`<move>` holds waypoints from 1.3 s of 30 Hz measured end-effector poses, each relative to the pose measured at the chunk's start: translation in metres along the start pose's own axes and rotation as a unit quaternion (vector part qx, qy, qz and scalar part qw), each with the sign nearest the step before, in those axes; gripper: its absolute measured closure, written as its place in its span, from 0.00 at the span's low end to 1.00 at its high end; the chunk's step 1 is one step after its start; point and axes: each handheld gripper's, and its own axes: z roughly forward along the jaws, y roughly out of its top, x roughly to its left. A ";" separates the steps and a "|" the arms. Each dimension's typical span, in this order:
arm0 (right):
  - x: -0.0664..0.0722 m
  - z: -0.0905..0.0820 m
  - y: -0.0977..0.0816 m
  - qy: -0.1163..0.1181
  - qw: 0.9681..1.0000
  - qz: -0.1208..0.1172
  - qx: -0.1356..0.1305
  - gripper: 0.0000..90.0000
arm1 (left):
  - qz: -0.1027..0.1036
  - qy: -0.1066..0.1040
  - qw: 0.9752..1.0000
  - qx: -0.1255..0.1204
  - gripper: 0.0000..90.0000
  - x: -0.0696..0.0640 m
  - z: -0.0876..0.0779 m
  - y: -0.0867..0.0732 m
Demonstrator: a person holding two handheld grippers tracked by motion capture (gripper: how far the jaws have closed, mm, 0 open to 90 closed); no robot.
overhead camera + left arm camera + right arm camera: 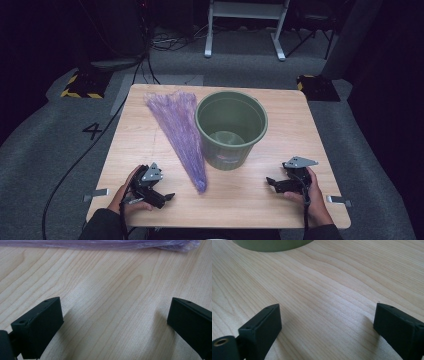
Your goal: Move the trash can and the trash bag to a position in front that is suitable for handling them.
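A green plastic bucket [231, 129] stands upright in the middle of the wooden table [305, 120]; its base [272, 245] shows at the top of the right gripper view. To its left lies a flat purple plastic bag [180, 132], fanned wide at the far end and narrowing to a tip near the front; its edge [100, 244] runs along the top of the left gripper view. My left gripper [169, 197] rests open near the front left, just short of the bag's tip. My right gripper [270, 182] rests open near the front right, pointing at the bucket. Nothing is between either pair of jaws.
Bare wood lies between the two grippers along the table's front edge. Grey carpet surrounds the table, with a black cable [75, 165] trailing on the left, yellow-striped floor blocks [82, 85] at the back, and a white frame's legs [245, 25] behind.
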 end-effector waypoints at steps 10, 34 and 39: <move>0.002 0.000 0.000 -0.003 1.000 -0.008 -0.008 0.15 | -0.001 0.002 1.000 -0.001 0.00 0.001 0.000 0.000; 0.032 -0.020 0.016 0.010 0.997 -0.031 -0.063 0.29 | -0.013 0.013 1.000 0.000 0.00 -0.003 0.005 0.005; 0.041 -0.016 0.020 0.028 0.997 -0.044 -0.063 0.31 | -0.012 0.013 1.000 0.000 0.00 -0.002 0.006 0.006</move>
